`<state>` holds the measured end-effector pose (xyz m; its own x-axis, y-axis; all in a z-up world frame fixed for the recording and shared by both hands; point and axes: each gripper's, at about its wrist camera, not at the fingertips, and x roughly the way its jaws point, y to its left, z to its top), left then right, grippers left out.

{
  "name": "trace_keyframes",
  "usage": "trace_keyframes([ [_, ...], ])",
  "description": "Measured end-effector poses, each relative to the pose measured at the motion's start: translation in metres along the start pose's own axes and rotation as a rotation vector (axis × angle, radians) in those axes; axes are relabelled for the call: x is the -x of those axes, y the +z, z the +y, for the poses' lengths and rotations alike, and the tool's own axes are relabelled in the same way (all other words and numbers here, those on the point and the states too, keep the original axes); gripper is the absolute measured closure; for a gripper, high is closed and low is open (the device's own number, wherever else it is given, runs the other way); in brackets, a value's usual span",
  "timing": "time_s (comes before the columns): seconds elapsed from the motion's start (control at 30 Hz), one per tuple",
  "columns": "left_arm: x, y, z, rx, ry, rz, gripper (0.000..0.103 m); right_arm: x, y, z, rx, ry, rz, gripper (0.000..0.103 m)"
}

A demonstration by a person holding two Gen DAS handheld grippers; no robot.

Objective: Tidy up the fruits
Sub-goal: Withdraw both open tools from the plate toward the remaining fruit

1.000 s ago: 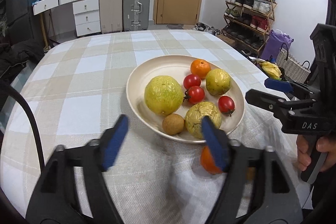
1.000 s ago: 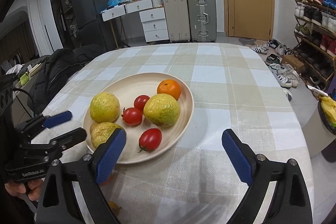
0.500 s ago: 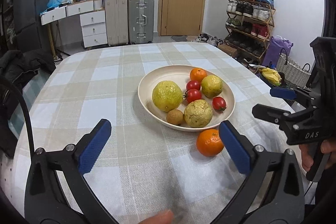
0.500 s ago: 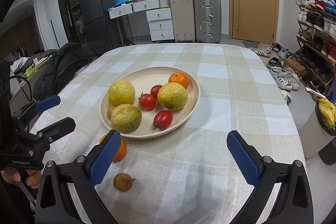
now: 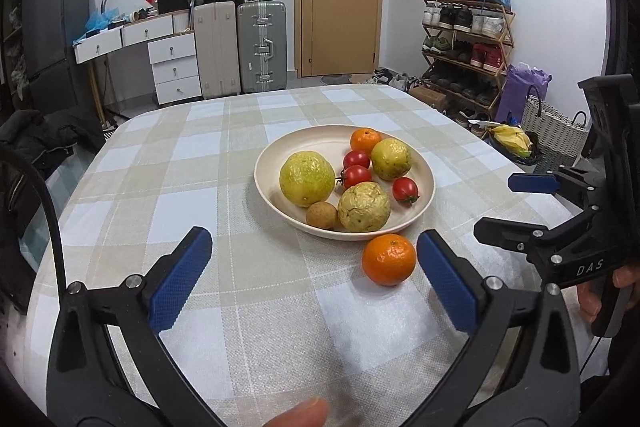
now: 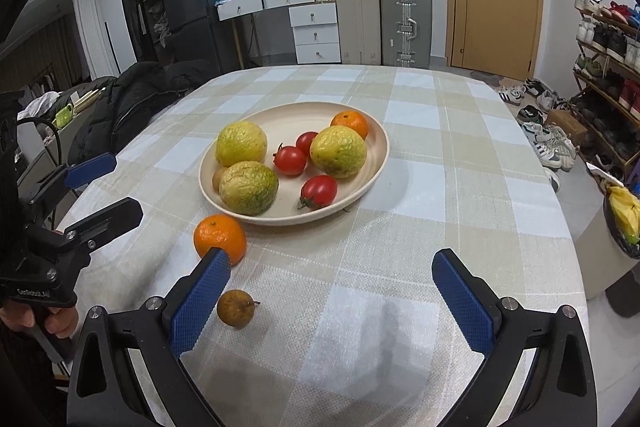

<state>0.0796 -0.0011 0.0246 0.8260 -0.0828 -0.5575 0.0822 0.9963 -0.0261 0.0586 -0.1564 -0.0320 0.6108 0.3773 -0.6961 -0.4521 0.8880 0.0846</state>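
Observation:
A cream plate [image 5: 276,155] [image 6: 376,147] on the checked tablecloth holds three yellow-green guavas, three red tomatoes, an orange and a small brown longan. A loose orange [image 5: 389,259] [image 6: 219,237] lies on the cloth just in front of the plate. A second small brown fruit [image 6: 236,307] lies nearer still, beside my right gripper's left pad. My left gripper [image 5: 312,283] is open and empty, well short of the plate, the loose orange by its right pad. My right gripper [image 6: 334,301] is open and empty over bare cloth. Each gripper shows in the other's view.
The round table [image 5: 168,163] drops off at its edges. A black jacket [image 6: 128,99] lies over a chair at the left. A bin with banana peels [image 6: 624,223] stands on the floor at the right. Suitcases, drawers and a shoe rack line the walls.
Both grippers have pulled back from the plate and risen. The loose orange and the small brown fruit, earlier hidden behind the fingers, now show on the cloth.

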Motion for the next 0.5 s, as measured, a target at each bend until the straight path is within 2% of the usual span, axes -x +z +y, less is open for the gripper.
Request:
trace_keyframes([
  [0.5,-0.012,-0.007,-0.004,-0.018,0.008,0.024,0.001,-0.015,-0.011,0.014,0.058,0.042,0.095,0.000],
])
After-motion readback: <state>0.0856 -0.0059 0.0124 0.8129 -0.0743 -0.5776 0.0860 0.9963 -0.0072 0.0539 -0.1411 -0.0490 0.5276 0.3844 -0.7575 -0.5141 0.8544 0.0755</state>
